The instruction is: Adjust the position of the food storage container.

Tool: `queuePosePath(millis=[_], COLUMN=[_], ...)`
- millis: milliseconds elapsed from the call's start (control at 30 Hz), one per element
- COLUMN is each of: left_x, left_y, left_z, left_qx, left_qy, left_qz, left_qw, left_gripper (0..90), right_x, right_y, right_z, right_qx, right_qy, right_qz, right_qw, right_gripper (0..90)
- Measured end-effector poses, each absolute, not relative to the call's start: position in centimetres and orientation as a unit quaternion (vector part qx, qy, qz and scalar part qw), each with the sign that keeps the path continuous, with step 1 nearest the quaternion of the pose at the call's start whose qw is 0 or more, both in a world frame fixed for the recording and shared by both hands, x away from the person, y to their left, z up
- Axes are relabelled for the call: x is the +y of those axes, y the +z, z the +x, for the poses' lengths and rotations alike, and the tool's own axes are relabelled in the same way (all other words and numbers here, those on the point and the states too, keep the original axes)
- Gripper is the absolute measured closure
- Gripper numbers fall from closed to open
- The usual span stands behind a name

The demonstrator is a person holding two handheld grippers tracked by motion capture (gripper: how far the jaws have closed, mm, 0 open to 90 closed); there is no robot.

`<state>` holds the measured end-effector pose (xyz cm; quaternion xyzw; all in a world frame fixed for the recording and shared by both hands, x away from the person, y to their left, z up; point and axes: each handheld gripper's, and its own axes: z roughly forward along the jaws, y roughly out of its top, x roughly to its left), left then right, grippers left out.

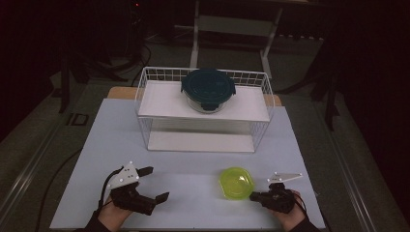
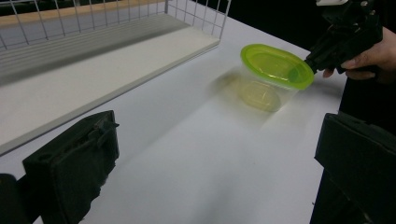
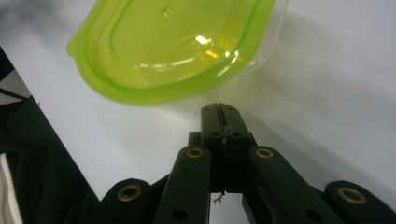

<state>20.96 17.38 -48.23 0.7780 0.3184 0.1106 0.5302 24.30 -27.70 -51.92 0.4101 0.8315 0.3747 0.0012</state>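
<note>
Progress was slight: your right claw (image 1: 252,195), jaws closed and empty, nudged the green-lidded container (image 1: 236,182) just ahead; your left claw (image 1: 153,182) gaped wide, idle.

The container (image 1: 236,182) is small, with a clear plastic body and a bright yellow-green lid. The lid is closed on it and has a raised rim all around. The container stands upright on the pale counter (image 1: 193,193), in the lower right part of the high view. In the left gripper view it (image 2: 275,70) is in the upper right, and its clear body looks blurred.
</note>
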Motion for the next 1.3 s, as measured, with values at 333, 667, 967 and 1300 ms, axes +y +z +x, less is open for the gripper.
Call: queuePosePath(millis=[333,667,967,1300], left_x=[17.3,17.5,17.6,17.7], left_y=[-48.2,-48.2,-48.2,-48.1], left_z=[20.9,21.0,21.0,21.0], left_qx=[0.318,0.318,0.318,0.317], left_qy=[0.111,0.111,0.112,0.112], left_qz=[0.778,0.777,0.776,0.775], left_qw=[0.53,0.532,0.533,0.535], left_gripper=[0.0,0.0,0.0,0.0], right_x=[-27.0,-24.8,-23.1,-21.3], right_y=[-52.2,-52.1,-52.2,-52.0], right_z=[23.6,24.7,25.6,26.5], right_qx=[0.839,0.848,0.849,0.853], right_qy=[0.371,0.368,0.37,0.371], right_qz=[0.398,0.381,0.377,0.368], right_qw=[-0.014,-0.02,-0.023,-0.017], right_gripper=[90.0,90.0,90.0,90.0])
